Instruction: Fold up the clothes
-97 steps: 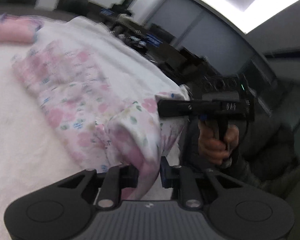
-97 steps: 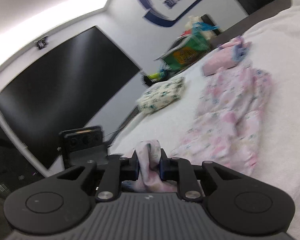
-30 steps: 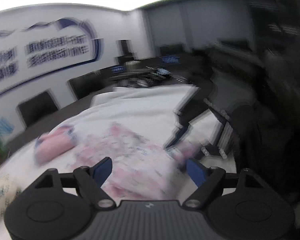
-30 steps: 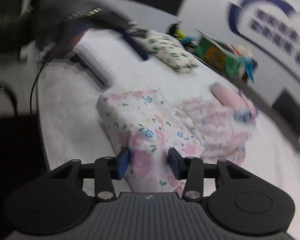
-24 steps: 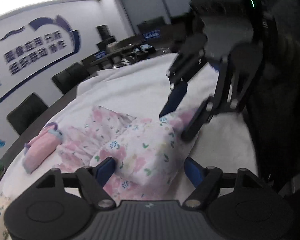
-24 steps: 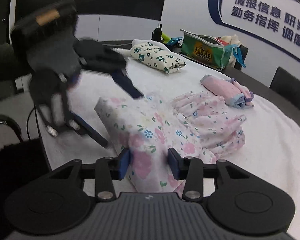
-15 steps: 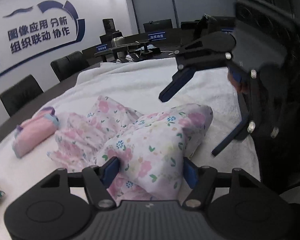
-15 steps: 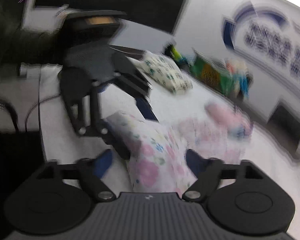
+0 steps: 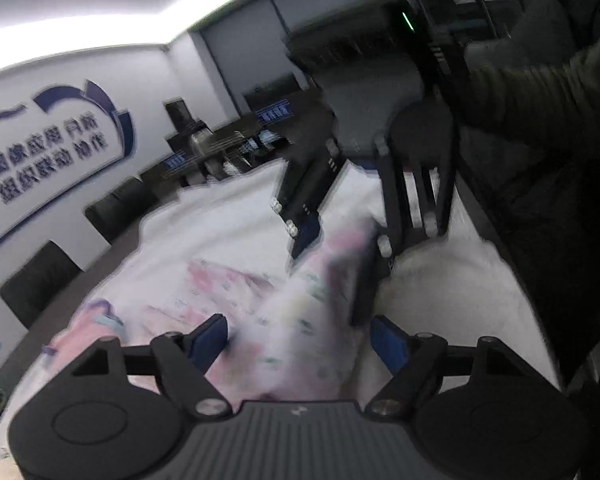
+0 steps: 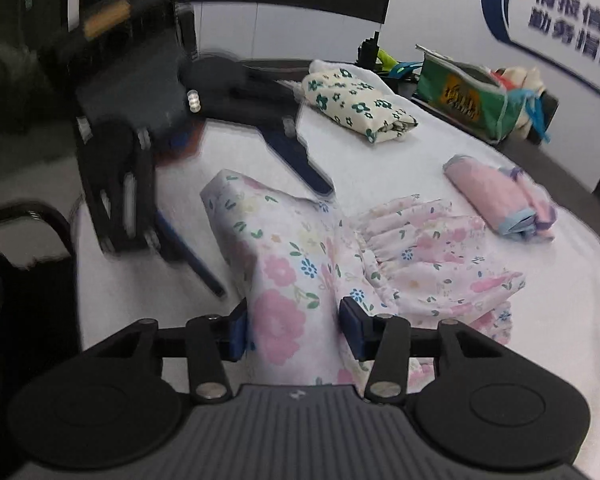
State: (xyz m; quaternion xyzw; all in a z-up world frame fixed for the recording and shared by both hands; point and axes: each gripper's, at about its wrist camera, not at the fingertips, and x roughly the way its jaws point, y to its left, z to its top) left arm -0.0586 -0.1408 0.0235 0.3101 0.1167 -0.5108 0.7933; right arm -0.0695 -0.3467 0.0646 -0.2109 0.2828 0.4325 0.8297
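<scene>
one floral garment (image 10: 292, 264) — rumpled, half-folded

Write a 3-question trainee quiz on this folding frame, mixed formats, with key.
1. True or false: the right tongs are clamped shut on the floral garment.
2. Which folded item lies nearest the green bag? A) the pink bundle B) the white cloth with dark green flowers C) the floral garment
3. Fill in: the left tongs are ____, with the raised fold between their tips.

Key: 1 false, they are open around it. 2 B. 3 open.
</scene>
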